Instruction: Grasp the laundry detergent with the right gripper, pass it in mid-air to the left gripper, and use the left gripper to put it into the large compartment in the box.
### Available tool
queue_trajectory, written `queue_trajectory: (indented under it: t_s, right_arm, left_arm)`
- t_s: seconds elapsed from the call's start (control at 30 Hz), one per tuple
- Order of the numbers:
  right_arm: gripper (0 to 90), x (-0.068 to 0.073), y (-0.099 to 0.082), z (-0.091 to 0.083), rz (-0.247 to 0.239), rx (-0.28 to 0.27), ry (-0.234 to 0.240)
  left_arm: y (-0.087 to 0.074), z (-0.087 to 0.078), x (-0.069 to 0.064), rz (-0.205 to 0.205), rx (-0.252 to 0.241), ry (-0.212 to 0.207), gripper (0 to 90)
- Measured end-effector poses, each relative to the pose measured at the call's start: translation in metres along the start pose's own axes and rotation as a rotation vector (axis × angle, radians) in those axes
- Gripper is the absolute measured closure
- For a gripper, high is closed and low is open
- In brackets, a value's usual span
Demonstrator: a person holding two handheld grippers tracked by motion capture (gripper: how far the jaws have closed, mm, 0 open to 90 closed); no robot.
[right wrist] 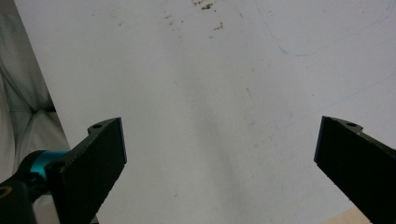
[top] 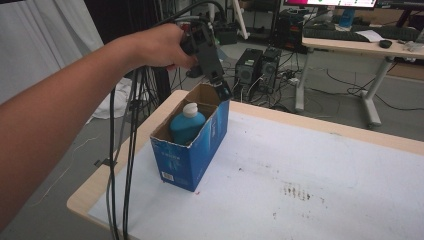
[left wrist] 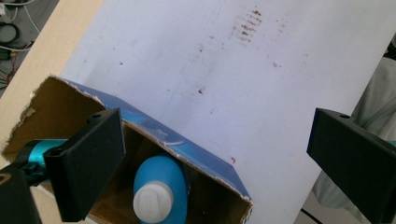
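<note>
Blue bottle (top: pixel 187 125) upright inside torn blue box (top: pixel 192 150), left of centre in high view. Left gripper (left wrist: pixel 215 154) above box, jaws spread wide, empty. Right gripper (right wrist: pixel 219 158) over bare table (right wrist: pixel 210 84), jaws likewise spread. No grasp yet; goal unstated, progress hard to judge.

Box at the table's left end, gripper above its far rim

A bottle (top: pixel 187 123) stands inside the open box (top: pixel 192 150), just below and nearer than the left gripper (top: pixel 220 85). The table (top: pixel 310 200) stretches away to the gripper's right, computer towers (top: pixel 257 67) behind it.
</note>
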State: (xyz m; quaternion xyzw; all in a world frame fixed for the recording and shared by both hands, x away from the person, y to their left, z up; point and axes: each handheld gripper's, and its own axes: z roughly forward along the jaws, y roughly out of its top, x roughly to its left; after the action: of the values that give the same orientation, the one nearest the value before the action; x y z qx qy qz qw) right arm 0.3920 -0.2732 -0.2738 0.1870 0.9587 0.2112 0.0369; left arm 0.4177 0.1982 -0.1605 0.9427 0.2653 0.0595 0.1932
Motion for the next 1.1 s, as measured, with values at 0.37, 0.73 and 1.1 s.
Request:
queue_trajectory:
  t_s: [0.37,0.73,1.1]
  right_arm:
    - [1.6,0.002,0.000,-0.003,-0.001,-0.015,-0.005]
    - [1.6,0.005,0.002,-0.003,-0.005,-0.032,-0.005]
    - [1.6,0.004,0.008,0.002,-0.007,-0.035,0.003]
  left_arm:
    - [0.025,-0.003,-0.016,0.073,-0.027,0.026,1.6]
    - [0.053,0.019,-0.034,0.142,0.012,-0.020,1.6]
    - [0.074,0.048,-0.043,0.177,0.063,-0.071,1.6]
